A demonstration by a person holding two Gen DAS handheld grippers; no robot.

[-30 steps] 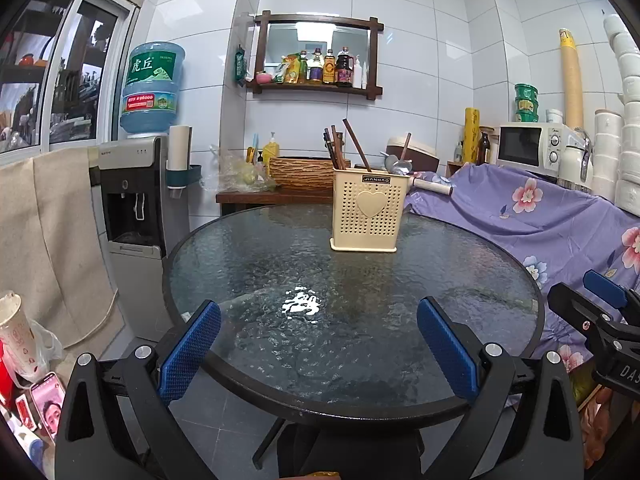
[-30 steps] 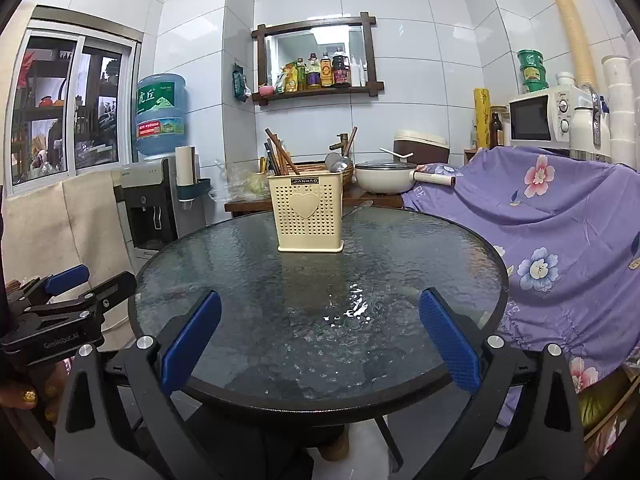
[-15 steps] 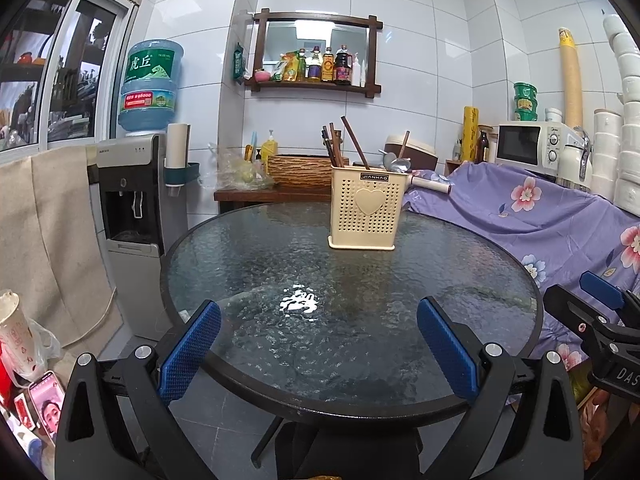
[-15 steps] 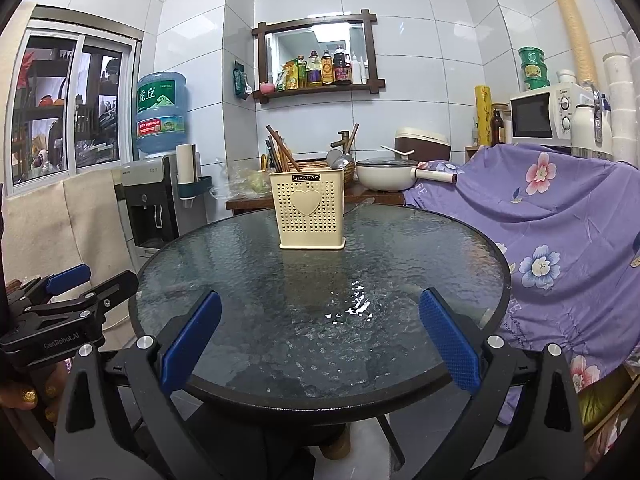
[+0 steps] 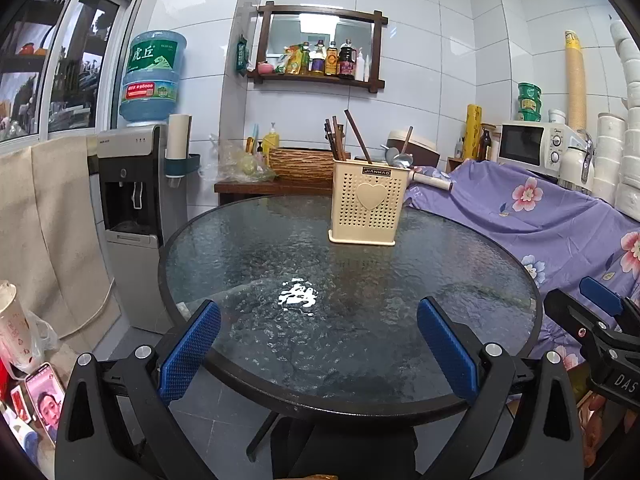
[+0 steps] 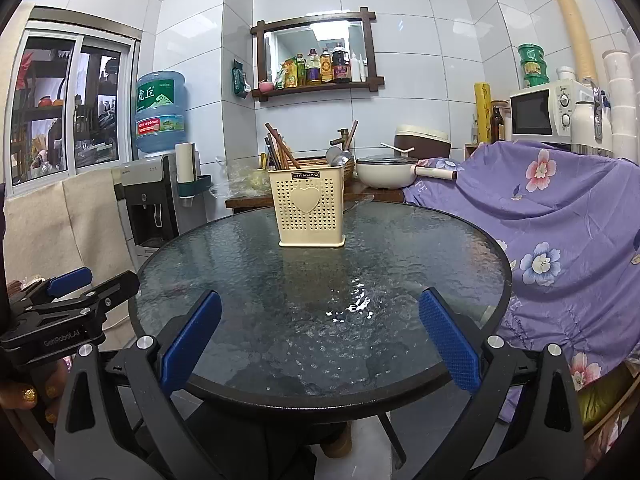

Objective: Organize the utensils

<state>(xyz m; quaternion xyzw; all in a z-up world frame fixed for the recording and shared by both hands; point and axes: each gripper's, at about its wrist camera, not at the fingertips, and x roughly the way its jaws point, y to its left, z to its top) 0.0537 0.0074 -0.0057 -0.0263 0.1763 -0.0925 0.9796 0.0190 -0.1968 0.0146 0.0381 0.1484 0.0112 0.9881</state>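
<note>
While backing slightly off counter point(image 5: 248, 248), barely shifted from a second ago: left claw point(image 5: 318, 350) and right claw point(image 6: 318, 344) spread wide, empty. Utensil holder point(image 5: 364, 210) upright on far side, chopsticks point(image 5: 340, 138) and spoons point(image 5: 396, 158) inside; looks finished.

A round table point(image 5: 224, 248) with a dark rim and a textured, rippled glass top is filling the middle of both wrist views. One thing is standing directly on the glass: a cream perforated plastic utensil holder point(image 5: 366, 210) with a raised heart on its front, sitting upright toward the far side of the top. Dark chopsticks point(image 6: 280, 150) and a metal spoon point(image 6: 335, 156) are sticking up out of it. Light is glinting off the glass nearer the camera.
</note>
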